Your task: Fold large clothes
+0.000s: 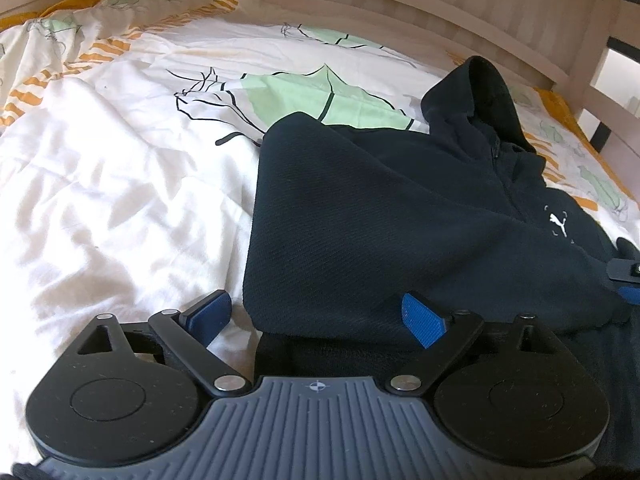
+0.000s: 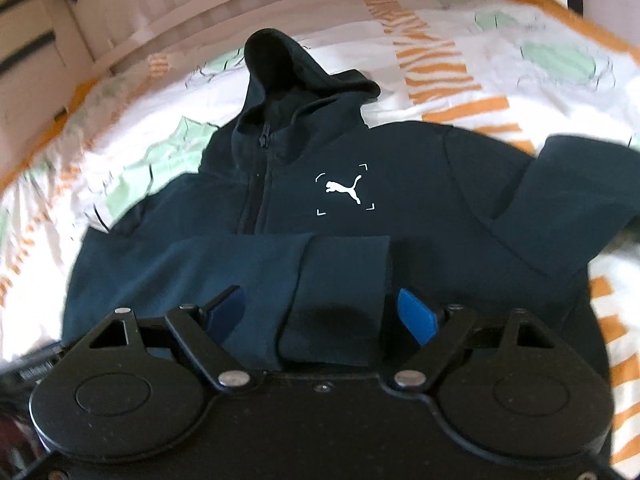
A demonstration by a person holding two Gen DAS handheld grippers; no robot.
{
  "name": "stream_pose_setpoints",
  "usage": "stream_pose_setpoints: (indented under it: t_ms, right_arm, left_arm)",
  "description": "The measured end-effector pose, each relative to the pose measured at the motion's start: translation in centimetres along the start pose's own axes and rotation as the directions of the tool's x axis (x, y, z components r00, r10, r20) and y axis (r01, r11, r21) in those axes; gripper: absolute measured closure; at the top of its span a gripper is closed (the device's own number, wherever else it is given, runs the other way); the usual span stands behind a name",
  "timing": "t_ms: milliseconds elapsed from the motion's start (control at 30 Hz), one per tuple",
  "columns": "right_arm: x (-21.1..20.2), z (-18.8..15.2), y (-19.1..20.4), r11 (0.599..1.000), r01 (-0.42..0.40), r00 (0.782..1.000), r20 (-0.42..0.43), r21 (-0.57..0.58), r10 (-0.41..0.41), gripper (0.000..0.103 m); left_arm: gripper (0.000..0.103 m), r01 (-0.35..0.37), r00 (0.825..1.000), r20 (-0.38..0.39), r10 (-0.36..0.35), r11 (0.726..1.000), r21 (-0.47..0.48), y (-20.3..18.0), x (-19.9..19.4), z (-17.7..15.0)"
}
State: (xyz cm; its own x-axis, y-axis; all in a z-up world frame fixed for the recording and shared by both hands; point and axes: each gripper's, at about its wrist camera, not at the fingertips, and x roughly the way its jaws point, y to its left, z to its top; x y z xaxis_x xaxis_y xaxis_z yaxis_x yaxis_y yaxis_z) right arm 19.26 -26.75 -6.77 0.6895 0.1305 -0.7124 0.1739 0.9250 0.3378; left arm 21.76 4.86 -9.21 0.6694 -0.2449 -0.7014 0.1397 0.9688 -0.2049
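hoodie [image 2: 340, 184] on bed [image 1: 120, 160], face up, ahead of both jaws | you had one sleeve [image 2: 304, 276] folded across the chest, between right gripper [image 2: 320, 316] jaws, unpinched | left gripper [image 1: 316, 316] released, straddling hem corner | other sleeve, body folds left

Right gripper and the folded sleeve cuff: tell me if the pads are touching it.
Apart. The right wrist view shows the sleeve cuff lying between the open right gripper pads, with dark fabric visible either side.
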Motion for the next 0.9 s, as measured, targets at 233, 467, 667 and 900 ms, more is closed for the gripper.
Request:
stream_pose_setpoints:
  t_ms: [233, 467, 667, 900]
  right_arm:
    - [1.6, 0.1, -1.1, 0.999, -0.04, 0.999, -0.034, 0.037, 0.041, 0.048]
    - [1.3, 0.1, -0.2, 0.996, -0.081, 0.997, -0.008, -0.036, 0.08, 0.084]
    - [-1.6, 1.8, 2.3, 0.979, -0.071, 0.989, 0.114, -0.192, 0.094, 0.089]
    - [-2.7, 4.3, 0.3, 0.985, 0.018, 0.986, 0.166, -0.172, 0.011, 0.089]
  left_arm:
    - [0.01, -0.009, 1.0, 0.006, 0.009, 1.0, -0.016, 0.1, -1.3, 0.1]
    - [0.01, -0.028, 0.999, 0.047, 0.027, 0.999, 0.02, -0.6, -2.7, 0.4]
    - [0.01, -0.033, 0.997, 0.078, 0.028, 0.998, 0.055, -1.5, -3.3, 1.4]
    - [0.01, -0.054, 0.995, 0.082, 0.048, 0.996, 0.076, -2.5, -2.2, 2.7]
